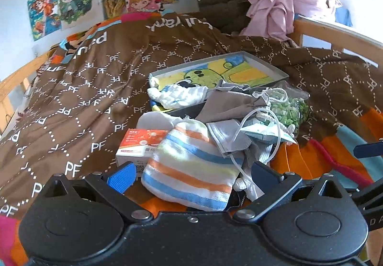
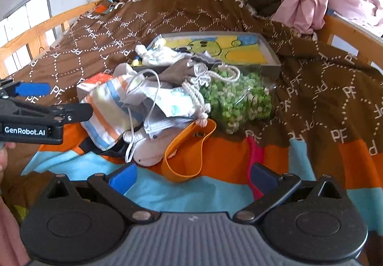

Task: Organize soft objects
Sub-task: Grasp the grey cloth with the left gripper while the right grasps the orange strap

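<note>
Left wrist: striped cloth (image 1: 189,167) between spread left fingers (image 1: 122,177).

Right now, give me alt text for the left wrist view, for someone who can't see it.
The open left gripper straddles a striped cloth pouch at the near edge of a heap of soft items on a brown patterned blanket. Behind the heap lies a shallow grey tray.
</note>
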`<state>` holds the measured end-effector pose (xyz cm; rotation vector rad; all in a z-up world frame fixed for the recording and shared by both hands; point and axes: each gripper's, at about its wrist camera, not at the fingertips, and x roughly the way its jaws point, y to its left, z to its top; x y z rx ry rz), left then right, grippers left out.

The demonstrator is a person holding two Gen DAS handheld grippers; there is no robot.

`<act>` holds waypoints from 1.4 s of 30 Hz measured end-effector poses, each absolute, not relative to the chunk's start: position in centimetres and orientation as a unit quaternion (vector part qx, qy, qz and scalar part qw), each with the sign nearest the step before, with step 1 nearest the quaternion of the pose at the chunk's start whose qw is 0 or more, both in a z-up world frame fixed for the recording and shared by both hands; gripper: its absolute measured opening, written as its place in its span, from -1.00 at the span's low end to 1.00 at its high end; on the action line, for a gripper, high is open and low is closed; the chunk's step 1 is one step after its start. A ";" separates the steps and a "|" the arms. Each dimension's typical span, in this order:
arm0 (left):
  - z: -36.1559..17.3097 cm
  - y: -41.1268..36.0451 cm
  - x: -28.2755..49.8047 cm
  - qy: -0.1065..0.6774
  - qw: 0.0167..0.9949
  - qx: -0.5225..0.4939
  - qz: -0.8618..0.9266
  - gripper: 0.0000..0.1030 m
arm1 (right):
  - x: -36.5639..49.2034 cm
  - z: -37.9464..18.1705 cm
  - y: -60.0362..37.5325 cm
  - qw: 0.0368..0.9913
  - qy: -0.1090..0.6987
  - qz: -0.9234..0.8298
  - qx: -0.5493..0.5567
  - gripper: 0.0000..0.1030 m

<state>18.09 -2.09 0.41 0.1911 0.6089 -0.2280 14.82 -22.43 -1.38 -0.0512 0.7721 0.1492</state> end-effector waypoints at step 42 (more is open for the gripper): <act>-5.3 -5.8 23.1 0.198 0.901 0.288 -0.257 -0.12 | 20.3 -6.2 -20.1 0.915 0.397 0.061 -0.026 0.25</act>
